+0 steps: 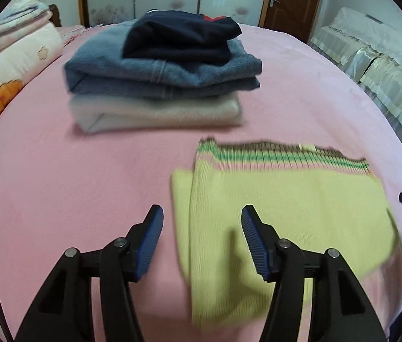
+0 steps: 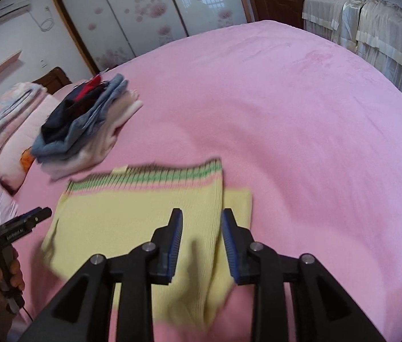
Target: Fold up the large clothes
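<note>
**Folded yellow knit released on bed: slippage and re-grip risks**

Left wrist view: The left gripper (image 1: 202, 225) stands about half open with nothing between its blue pads (image 1: 151, 242); the pink bed cover (image 1: 72, 176) shows through the gap. The yellow sweater (image 1: 280, 199) lies folded flat on the bed, from about 3 o'clock of the fingertips down to 5 o'clock, its striped hem (image 1: 280, 156) turned towards 12 o'clock. The right-hand finger hangs over its near edge; contact cannot be confirmed. A stack of folded clothes (image 1: 161, 79) sits at 12 o'clock, well apart. The frame is blurred, so the fold's edges are uncertain.

Right wrist view: The right gripper (image 2: 202, 228) is narrowly open, empty, poised over the sweater's right portion. An under-layer juts out at 3 o'clock, so the fold is uneven. The left gripper shows at 9 o'clock, held by a hand (image 2: 15, 273).

Risks, as judged: lifting by one layer only would let the fold open; a finger dragging the loose knit could rumple it; an uneven bundle may topple the stack.
</note>
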Demonstrator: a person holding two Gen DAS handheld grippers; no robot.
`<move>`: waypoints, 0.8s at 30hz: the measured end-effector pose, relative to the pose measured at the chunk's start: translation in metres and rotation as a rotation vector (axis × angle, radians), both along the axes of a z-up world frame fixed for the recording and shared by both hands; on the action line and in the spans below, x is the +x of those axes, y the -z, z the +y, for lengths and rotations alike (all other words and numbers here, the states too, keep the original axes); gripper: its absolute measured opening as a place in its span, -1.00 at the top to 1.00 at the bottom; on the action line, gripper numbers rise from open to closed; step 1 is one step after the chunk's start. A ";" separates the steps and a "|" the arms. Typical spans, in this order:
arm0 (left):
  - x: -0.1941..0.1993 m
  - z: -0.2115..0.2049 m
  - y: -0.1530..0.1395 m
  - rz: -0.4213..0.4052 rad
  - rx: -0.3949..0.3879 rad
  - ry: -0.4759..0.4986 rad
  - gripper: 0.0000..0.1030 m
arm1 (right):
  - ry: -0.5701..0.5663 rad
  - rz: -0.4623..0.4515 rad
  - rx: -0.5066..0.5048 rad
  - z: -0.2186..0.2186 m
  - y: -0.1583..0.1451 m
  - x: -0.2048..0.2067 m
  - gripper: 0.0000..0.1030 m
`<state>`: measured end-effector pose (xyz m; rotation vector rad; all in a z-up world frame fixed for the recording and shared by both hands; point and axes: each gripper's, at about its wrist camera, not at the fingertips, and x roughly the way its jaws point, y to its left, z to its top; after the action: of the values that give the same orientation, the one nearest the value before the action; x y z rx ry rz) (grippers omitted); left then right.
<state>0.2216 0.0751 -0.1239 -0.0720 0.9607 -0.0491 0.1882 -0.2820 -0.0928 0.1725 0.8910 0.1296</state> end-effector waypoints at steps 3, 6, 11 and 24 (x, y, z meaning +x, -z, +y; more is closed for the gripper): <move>-0.035 0.013 0.005 0.002 -0.046 -0.023 -0.08 | -0.007 0.019 0.010 0.001 0.011 -0.034 0.45; -0.062 0.022 0.021 0.023 -0.099 -0.045 -0.08 | -0.004 0.040 0.008 0.002 0.025 -0.055 0.45; -0.079 0.024 0.041 0.035 -0.141 -0.076 0.05 | -0.004 0.064 0.021 0.007 0.039 -0.064 0.45; -0.083 0.016 0.053 0.049 -0.133 -0.068 0.84 | 0.028 0.051 -0.028 0.001 0.049 -0.066 0.87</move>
<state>0.1383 0.0914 -0.1772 -0.2295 1.0021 -0.0490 0.1224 -0.2809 -0.1421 0.1629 0.9406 0.0865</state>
